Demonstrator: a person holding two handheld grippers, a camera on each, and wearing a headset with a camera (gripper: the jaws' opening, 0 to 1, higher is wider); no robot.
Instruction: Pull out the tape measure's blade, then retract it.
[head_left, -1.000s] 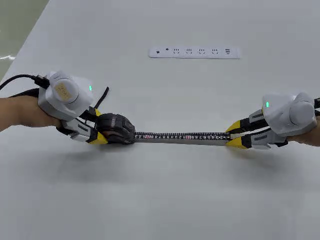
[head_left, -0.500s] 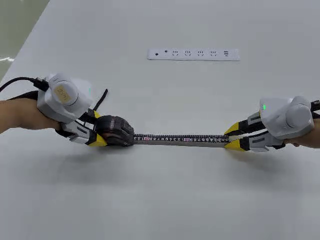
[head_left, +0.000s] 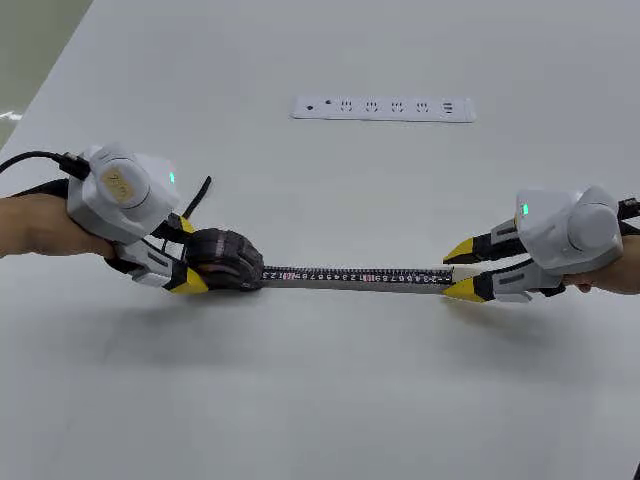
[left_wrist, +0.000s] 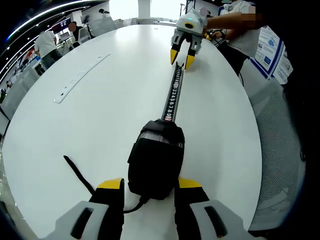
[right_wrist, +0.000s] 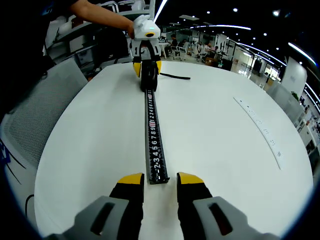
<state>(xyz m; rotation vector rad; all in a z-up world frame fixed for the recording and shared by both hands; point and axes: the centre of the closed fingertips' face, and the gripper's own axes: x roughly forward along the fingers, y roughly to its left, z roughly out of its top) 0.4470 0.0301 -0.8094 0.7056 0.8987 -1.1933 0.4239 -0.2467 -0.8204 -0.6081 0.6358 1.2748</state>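
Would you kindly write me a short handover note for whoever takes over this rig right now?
Left tool: shut on the tape measure case, which sits on the table.
Right tool: open, jaws either side of the tip of the blade, not gripping it.
The blade lies extended between the two tools.
Done: pull-out. Left: retract the blade.
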